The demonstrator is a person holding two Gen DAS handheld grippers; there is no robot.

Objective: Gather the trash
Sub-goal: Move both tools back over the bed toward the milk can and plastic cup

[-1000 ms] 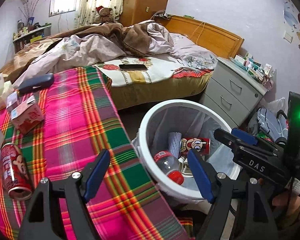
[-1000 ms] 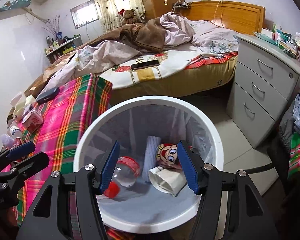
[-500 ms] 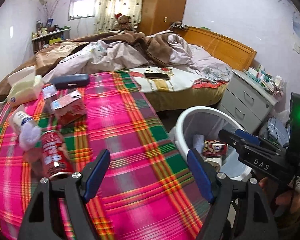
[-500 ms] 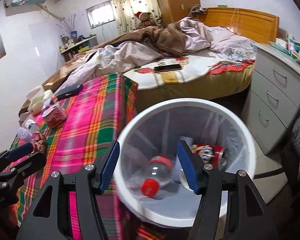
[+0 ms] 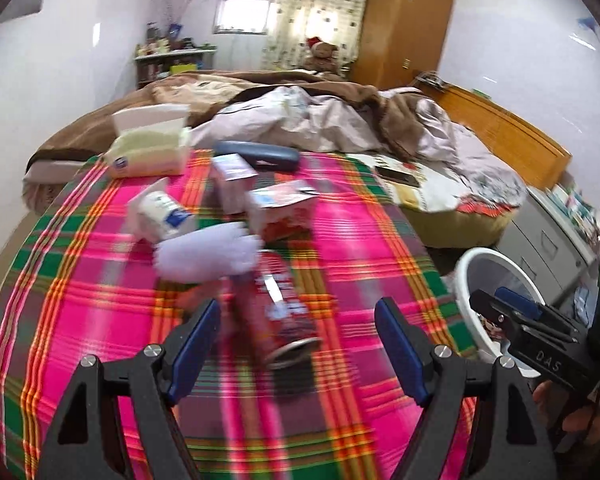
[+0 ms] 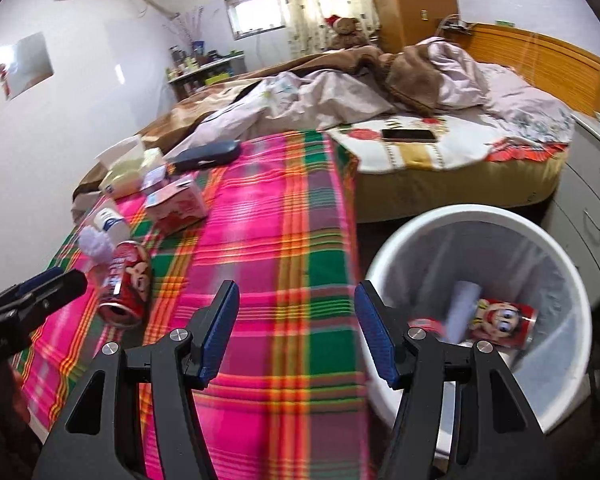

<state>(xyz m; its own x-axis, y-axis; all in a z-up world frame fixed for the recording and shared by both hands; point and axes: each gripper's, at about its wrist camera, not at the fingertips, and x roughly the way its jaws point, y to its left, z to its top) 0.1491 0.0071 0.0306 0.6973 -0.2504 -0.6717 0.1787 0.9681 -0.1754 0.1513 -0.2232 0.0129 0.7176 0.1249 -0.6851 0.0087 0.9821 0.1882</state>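
Note:
A red drink can (image 5: 276,312) lies on its side on the plaid tablecloth (image 5: 360,248); it also shows in the right wrist view (image 6: 126,284). My left gripper (image 5: 298,340) is open, just in front of the can, its jaws either side. A white crumpled wad (image 5: 206,254) touches the can's far end. The white trash bin (image 6: 480,216) stands right of the table and holds a red can (image 6: 500,320) and other trash. My right gripper (image 6: 296,332) is open and empty over the table's right edge beside the bin.
A small white bottle (image 5: 160,212), a red-and-white carton (image 5: 282,208), a tissue box (image 5: 150,148) and a dark case (image 5: 260,154) lie farther back on the table. An unmade bed (image 6: 400,92) with a phone (image 6: 408,135) is behind; grey drawers (image 6: 596,200) at right.
My left gripper has swung left from the bin to the table and now frames the lying can. My right gripper has shifted left, so the bin sits to its right.

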